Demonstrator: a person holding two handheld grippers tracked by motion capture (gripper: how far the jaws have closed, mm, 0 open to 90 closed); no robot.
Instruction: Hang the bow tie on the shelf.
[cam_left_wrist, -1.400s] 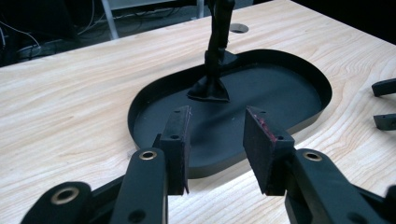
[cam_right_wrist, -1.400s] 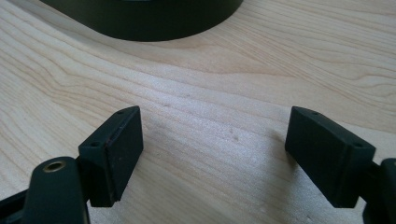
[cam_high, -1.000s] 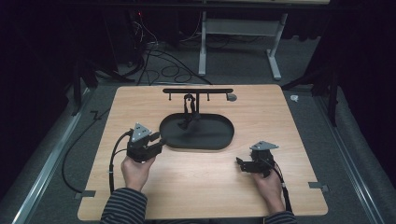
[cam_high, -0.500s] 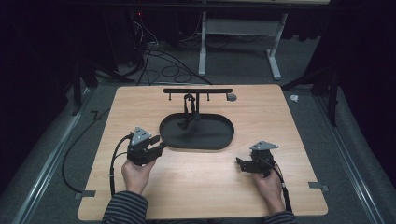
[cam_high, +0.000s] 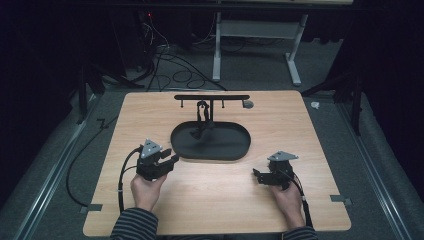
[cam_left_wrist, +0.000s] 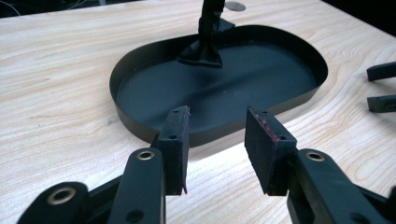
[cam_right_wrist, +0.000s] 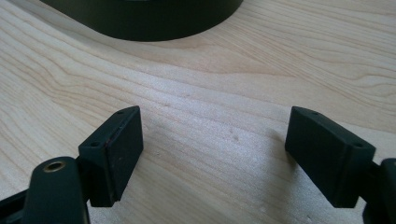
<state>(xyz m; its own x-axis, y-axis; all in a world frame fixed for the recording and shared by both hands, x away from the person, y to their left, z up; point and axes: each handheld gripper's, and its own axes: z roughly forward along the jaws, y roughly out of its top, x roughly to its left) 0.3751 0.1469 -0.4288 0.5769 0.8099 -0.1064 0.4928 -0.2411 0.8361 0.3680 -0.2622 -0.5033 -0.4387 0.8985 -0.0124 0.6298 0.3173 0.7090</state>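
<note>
Two grippers sit in my hands over a pale wooden table (cam_high: 310, 125), which is the biggest thing in front of me. At its middle lies a black oval tray (cam_high: 225, 147), low-walled, its long side running left to right. A black stand (cam_high: 210, 97) rises at the far edge of the tray, with a thin bar across its top and a dark strap-like piece (cam_high: 201, 117) hanging from it down into the far left part of the tray; I cannot tell what that piece is. A small grey disc (cam_high: 247, 104) lies on the wood just right of the bar's right end.

My left gripper (cam_high: 170, 159) is near the tray's near left corner, pointing at it, close to the wall but apart from it. In the left gripper view its jaws stand partly apart with nothing between them, and the tray wall (cam_left_wrist: 140, 121) lies just beyond the pads (cam_left_wrist: 176, 135).

My right gripper (cam_high: 256, 175) rests low over bare wood at the near right, well apart from the tray and pointing left. In the right gripper view its pads (cam_right_wrist: 119, 149) stand wide apart, only wood grain between them, with the tray's (cam_right_wrist: 154, 18) edge farther off.
</note>
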